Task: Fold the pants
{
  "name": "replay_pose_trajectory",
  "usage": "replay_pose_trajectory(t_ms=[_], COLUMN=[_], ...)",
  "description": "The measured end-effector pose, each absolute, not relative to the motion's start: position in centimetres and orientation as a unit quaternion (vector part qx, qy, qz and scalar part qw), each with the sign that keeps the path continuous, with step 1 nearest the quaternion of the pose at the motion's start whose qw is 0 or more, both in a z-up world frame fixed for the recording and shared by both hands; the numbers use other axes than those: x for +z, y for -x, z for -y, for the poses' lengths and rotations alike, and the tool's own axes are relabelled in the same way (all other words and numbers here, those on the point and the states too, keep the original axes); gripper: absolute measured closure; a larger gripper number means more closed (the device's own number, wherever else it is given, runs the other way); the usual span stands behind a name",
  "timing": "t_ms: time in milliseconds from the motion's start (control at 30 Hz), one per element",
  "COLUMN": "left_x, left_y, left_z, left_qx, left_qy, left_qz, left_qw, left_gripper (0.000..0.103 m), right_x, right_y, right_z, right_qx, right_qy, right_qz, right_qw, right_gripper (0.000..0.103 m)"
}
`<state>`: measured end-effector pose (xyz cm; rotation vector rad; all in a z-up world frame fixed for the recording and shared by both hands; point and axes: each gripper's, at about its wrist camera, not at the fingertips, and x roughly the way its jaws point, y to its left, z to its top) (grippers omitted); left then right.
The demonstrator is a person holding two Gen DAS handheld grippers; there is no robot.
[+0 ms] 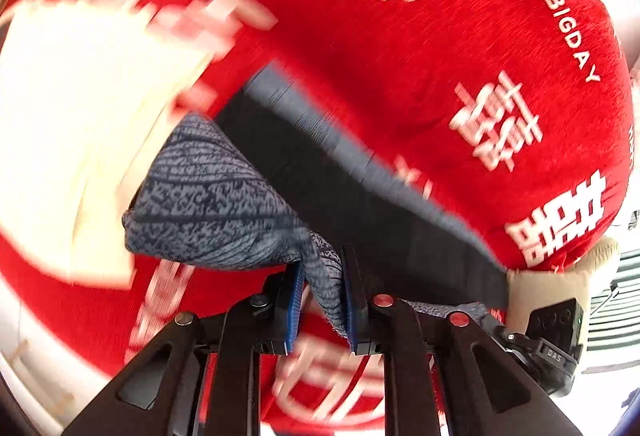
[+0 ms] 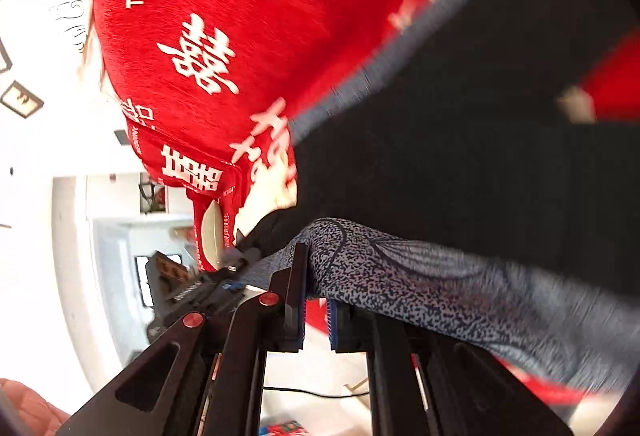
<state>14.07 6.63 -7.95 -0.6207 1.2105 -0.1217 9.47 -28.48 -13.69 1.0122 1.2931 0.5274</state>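
Both tongs, L (image 1: 320, 300) & R (image 2: 316, 308), clamp grey pants (image 1: 208, 196) above red blanket (image 1: 400, 56).

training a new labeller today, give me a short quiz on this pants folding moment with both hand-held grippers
1. True or false: the left hand-held gripper is shut on the speckled grey pants.
2. What lies under the pants? A) a bare wooden table B) a red blanket with white characters C) a green towel
3. Fill in: the right hand-held gripper pinches the ____ fabric of the pants.

Key:
1. True; the fabric is clamped between its blue pads.
2. B; the red blanket fills both wrist views.
3. Speckled grey; the pants' dark band stretches away above it.
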Motion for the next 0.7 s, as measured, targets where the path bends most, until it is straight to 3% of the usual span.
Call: replay_pose_trajectory(t_ms=[267, 367, 433, 467, 633, 667, 700], left_x=[-14.0, -16.4, -16.8, -16.7, -15.9, -15.4, -14.8], left_y=[-26.1, -27.7, -28.1, -28.2, -27.7, -27.2, -26.7], left_z=[-3.3, -3.3, -3.1, -3.2, -3.6, -3.1, -2.5], left_qx=[-0.011, 0.029, 0.058, 0.075, 0.098, 0.095, 0.09], left_qy=[0.217, 0.2, 0.182, 0.168, 0.124, 0.112, 0.1], left_qz=[-0.573, -0.574, -0.566, -0.562, -0.575, -0.578, -0.578], left_qw=[0.791, 0.794, 0.802, 0.806, 0.803, 0.803, 0.805], left_gripper=[0.082, 0.061, 0.021, 0.015, 0.013, 0.013, 0.013], right_x=[-21.2, -24.5, -26.2, -26.9, -27.5, -27.1, -26.4], right_y=[-22.7, -25.7, -27.0, -27.4, -28.1, -28.2, -28.3], right_z=[29.6, 29.2, 28.7, 28.6, 28.5, 28.4, 28.3], right_qx=[0.22, 0.218, 0.218, 0.219, 0.222, 0.223, 0.226], right_qy=[-0.428, -0.406, -0.382, -0.375, -0.371, -0.363, -0.349], right_qz=[-0.627, -0.646, -0.657, -0.661, -0.67, -0.672, -0.674], right_qw=[0.612, 0.608, 0.612, 0.611, 0.604, 0.605, 0.611], right_gripper=[0.094, 0.093, 0.092, 0.092, 0.092, 0.088, 0.077])
